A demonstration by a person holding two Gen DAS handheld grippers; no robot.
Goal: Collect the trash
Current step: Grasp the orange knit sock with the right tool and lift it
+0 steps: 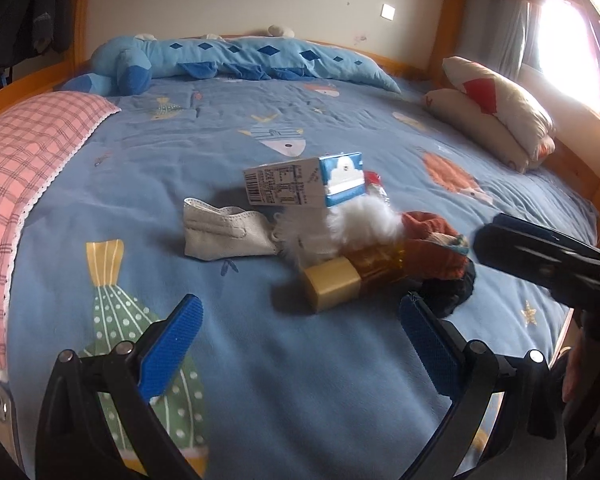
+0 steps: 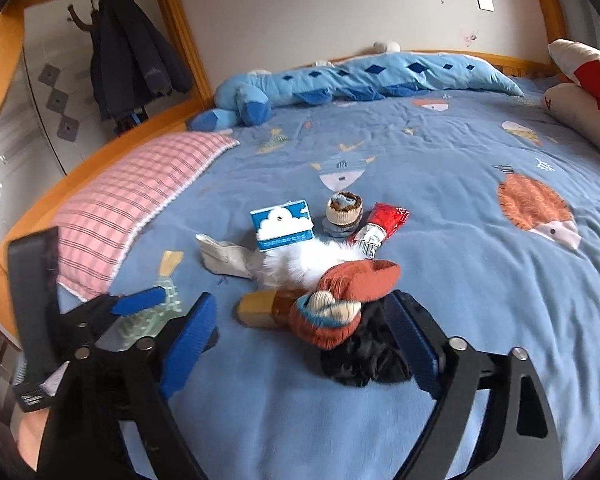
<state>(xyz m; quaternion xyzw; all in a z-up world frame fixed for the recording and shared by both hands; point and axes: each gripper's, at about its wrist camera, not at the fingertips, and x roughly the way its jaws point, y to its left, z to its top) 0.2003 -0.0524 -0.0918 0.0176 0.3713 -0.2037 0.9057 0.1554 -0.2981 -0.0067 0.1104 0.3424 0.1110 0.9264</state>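
Observation:
A pile lies mid-bed on the blue fish blanket (image 1: pixel 260 360). It holds a blue-and-white milk carton (image 1: pixel 304 180) (image 2: pixel 282 224), a white face mask (image 1: pixel 224 234) (image 2: pixel 224 258), a white fluffy thing (image 1: pixel 340 224) (image 2: pixel 308 262), an amber bottle with a tan cap (image 1: pixel 340 282) (image 2: pixel 264 308), an orange-red knit sock (image 1: pixel 432 240) (image 2: pixel 348 300), a black cloth (image 2: pixel 364 356), a red wrapper (image 2: pixel 384 226) and a rolled sock (image 2: pixel 343 214). My left gripper (image 1: pixel 300 332) is open and empty, just short of the bottle. My right gripper (image 2: pixel 304 336) is open and empty, its jaws on either side of the knit sock and black cloth.
A pink plaid pillow (image 1: pixel 28 168) (image 2: pixel 140 196) lies at the left. A blue plush crocodile (image 1: pixel 228 58) (image 2: pixel 360 76) lies along the far wall. Cream pillows (image 1: pixel 496 112) sit at the right. The wooden bed frame (image 2: pixel 100 152) rims the mattress. Coats (image 2: pixel 132 56) hang beyond it.

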